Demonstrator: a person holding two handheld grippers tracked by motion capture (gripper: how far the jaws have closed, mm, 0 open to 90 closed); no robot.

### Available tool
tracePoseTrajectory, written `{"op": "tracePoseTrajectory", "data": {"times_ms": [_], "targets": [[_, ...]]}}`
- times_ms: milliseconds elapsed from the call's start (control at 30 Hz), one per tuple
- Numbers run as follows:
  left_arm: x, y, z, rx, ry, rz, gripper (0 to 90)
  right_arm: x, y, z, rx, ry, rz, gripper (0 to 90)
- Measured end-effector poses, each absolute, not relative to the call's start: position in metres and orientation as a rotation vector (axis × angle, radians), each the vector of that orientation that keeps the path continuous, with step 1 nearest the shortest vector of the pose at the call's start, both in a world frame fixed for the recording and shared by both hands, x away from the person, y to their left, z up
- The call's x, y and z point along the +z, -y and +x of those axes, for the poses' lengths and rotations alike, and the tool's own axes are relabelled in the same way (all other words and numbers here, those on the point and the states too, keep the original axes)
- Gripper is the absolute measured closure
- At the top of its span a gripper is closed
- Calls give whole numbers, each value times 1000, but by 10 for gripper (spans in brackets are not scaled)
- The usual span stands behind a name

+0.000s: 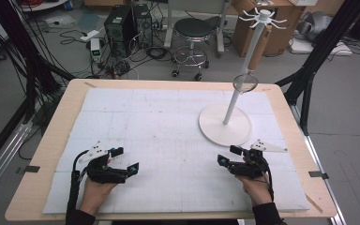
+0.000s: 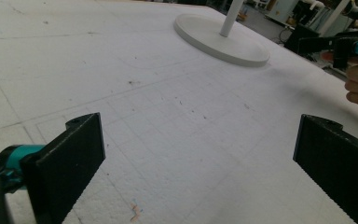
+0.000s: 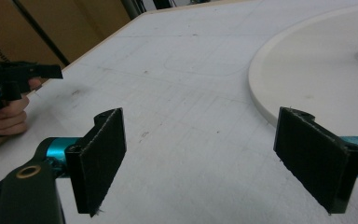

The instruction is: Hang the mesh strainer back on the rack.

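A white rack with a round base (image 1: 225,124) and a tall pole (image 1: 240,82) stands at the right back of the white foam mat (image 1: 159,117). A small wire sieve (image 1: 245,83) with a wooden handle (image 1: 260,47) hangs from its hooked top. My left gripper (image 1: 126,159) rests open near the front left, nothing between its jaws. My right gripper (image 1: 228,155) rests open just in front of the base. In the left gripper view my left gripper (image 2: 200,126) looks over bare mat towards the base (image 2: 221,39). In the right gripper view my right gripper (image 3: 200,116) is beside the base (image 3: 317,79).
The mat lies on a wooden table (image 1: 51,140) with its rim showing all round. Behind the table are a black stool (image 1: 193,30), computer towers (image 1: 127,23), cardboard boxes (image 1: 281,28) and floor cables. Black frame legs (image 1: 309,70) stand at the right.
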State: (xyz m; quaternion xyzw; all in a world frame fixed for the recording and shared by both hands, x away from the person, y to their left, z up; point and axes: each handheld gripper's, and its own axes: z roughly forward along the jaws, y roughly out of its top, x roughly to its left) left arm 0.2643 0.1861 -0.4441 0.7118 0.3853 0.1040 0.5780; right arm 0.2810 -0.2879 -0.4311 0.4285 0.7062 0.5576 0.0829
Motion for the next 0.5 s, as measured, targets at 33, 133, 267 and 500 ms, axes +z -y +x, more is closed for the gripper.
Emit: {"op": "tracePoseTrajectory", "data": {"times_ms": [33, 133, 267, 500], "targets": [[-444, -186, 264, 241, -900, 1664, 27, -431, 288, 281, 1667, -2104, 1277, 163], [-444, -186, 264, 241, -899, 1664, 27, -431, 288, 281, 1664, -2103, 1275, 163], [-443, -187, 264, 236, -901, 1658, 27, -431, 288, 281, 1661, -2106, 1283, 163], [-444, -187, 265, 241, -903, 1663, 27, -433, 288, 280, 1661, -2095, 1291, 162]]}}
